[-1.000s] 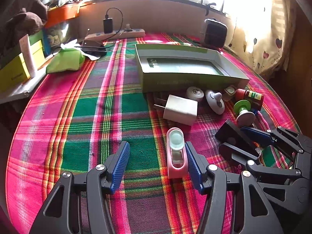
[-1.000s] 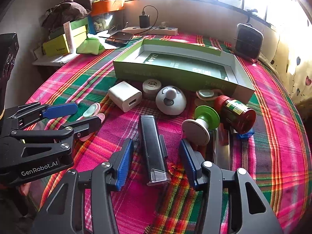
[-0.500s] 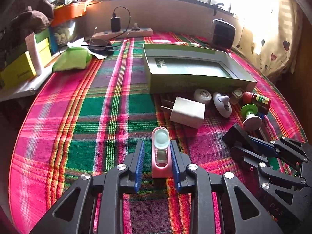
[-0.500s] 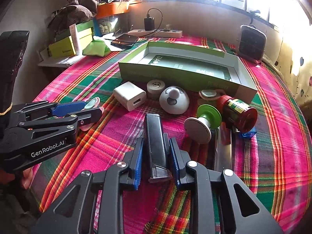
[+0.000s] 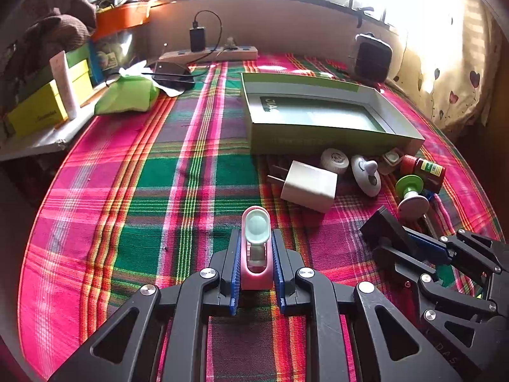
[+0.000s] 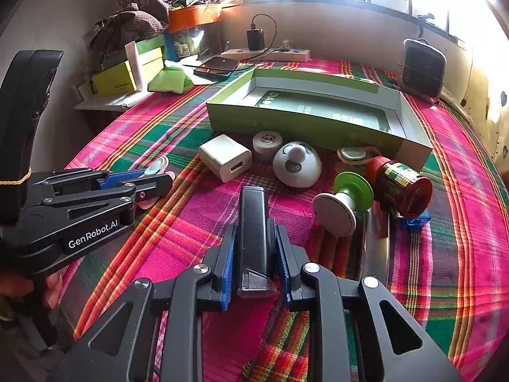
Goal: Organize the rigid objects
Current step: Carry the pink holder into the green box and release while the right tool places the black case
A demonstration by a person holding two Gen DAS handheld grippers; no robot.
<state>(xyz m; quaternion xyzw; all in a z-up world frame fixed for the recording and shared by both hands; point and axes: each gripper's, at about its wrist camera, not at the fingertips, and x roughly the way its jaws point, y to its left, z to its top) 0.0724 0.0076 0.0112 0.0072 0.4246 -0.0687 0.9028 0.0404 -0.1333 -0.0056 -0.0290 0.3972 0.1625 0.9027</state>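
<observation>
On the plaid cloth my left gripper (image 5: 255, 238) is shut on a small pink holder with a pale green cap (image 5: 256, 254), its blue pads pressing both sides. The right wrist view shows that gripper (image 6: 152, 178) at the left with the pink holder (image 6: 157, 167) in it. My right gripper (image 6: 256, 232) is shut on a black oblong bar (image 6: 253, 222) that lies flat on the cloth. Behind them stands an open green box (image 6: 286, 124), also in the left wrist view as the green box (image 5: 318, 133).
Loose items lie before the box: a white charger (image 6: 226, 159), a round disc (image 6: 267, 141), a white dome (image 6: 297, 165), a green and white spool (image 6: 343, 200) and a red jar (image 6: 400, 187). A power strip (image 5: 210, 53), a phone (image 5: 171, 73) and stacked boxes (image 5: 41, 108) are at the back left.
Both grippers went from open to shut: the left one closed on the pink holder and the right one on the black bar. Neither hand shifted much.
</observation>
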